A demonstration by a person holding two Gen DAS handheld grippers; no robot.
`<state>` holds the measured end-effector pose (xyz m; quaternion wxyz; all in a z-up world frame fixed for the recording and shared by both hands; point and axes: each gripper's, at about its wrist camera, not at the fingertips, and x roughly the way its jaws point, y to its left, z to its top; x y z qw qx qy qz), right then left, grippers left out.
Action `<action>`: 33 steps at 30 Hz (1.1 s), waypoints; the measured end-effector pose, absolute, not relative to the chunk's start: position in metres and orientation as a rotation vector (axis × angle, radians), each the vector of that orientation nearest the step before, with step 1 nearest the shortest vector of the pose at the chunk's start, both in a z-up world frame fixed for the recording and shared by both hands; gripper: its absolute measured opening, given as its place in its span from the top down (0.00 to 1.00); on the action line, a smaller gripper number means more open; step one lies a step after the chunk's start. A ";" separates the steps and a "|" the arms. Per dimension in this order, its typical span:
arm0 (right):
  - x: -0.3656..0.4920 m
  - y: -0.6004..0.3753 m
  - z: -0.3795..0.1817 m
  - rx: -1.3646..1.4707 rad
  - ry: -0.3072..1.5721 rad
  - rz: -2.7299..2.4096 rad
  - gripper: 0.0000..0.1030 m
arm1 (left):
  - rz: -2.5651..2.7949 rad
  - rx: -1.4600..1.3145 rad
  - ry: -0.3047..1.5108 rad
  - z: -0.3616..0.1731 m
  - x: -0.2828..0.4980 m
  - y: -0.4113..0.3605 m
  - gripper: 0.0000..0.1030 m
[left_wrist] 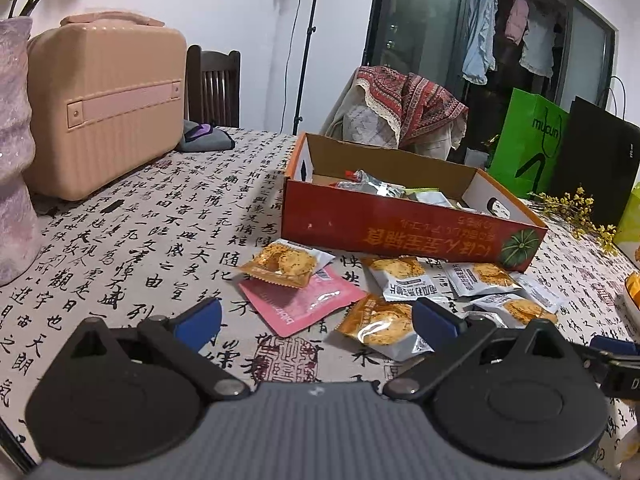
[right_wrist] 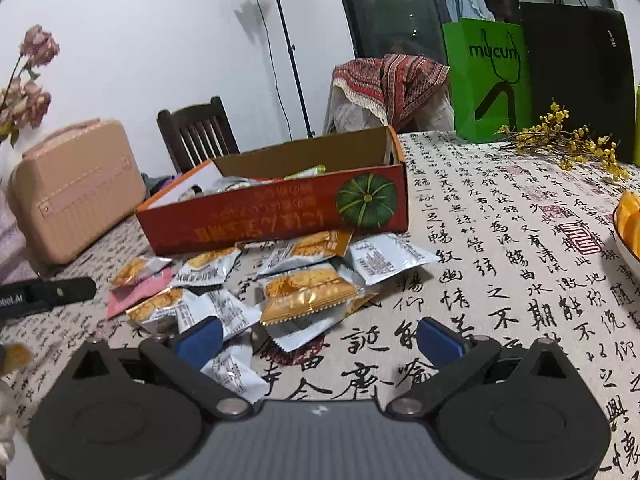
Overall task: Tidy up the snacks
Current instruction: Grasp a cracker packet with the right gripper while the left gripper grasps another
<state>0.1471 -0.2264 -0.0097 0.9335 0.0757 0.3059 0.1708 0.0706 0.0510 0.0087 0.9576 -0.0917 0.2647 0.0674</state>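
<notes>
**Both claws wide, snacks loose by box**

Left claw (left_wrist: 318,322) and right claw (right_wrist: 320,338) both stood spread, gripping nothing, low over the bench (right_wrist: 500,240). One red box (right_wrist: 272,216) sat mid-bench, open, some packets inside; count unclear. Loose snack packets (right_wrist: 308,292) lay piled against its near wall: roughly ten visible, overlapping, plus one pink packet (left_wrist: 304,300). One pink case (left_wrist: 104,112) stood at the far left edge.

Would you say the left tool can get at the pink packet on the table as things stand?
Probably yes. The left tool is open and the pink packet lies flat just ahead of it. An orange snack packet overlaps its far edge, but the near edge looks free.
</notes>
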 end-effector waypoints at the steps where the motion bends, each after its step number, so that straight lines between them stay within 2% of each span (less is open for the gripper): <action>1: 0.147 -0.224 -0.010 0.151 0.628 0.350 0.00 | 0.133 -0.188 0.538 0.009 0.071 0.051 0.00; 5: 0.155 -0.215 -0.006 0.108 0.625 0.339 0.01 | 0.124 -0.195 0.537 0.008 0.070 0.053 0.00; 11: 0.184 -0.198 -0.002 0.017 0.641 0.330 0.12 | 0.132 -0.198 0.556 0.006 0.074 0.057 0.00; 13: 0.197 -0.192 -0.004 -0.005 0.666 0.344 0.28 | 0.138 -0.202 0.567 0.005 0.077 0.060 0.00; 15: 0.207 -0.188 -0.007 -0.023 0.686 0.350 0.34 | 0.140 -0.204 0.575 0.004 0.079 0.062 0.00; 18: 0.214 -0.184 -0.015 -0.044 0.725 0.373 0.33 | 0.145 -0.203 0.591 0.001 0.082 0.064 0.00; 20: 0.211 -0.184 -0.014 -0.062 0.716 0.392 0.42 | 0.147 -0.203 0.601 -0.001 0.085 0.067 0.00; 33: 0.185 -0.219 0.005 0.041 0.577 0.355 0.44 | 0.169 -0.130 0.662 -0.002 0.131 0.082 0.00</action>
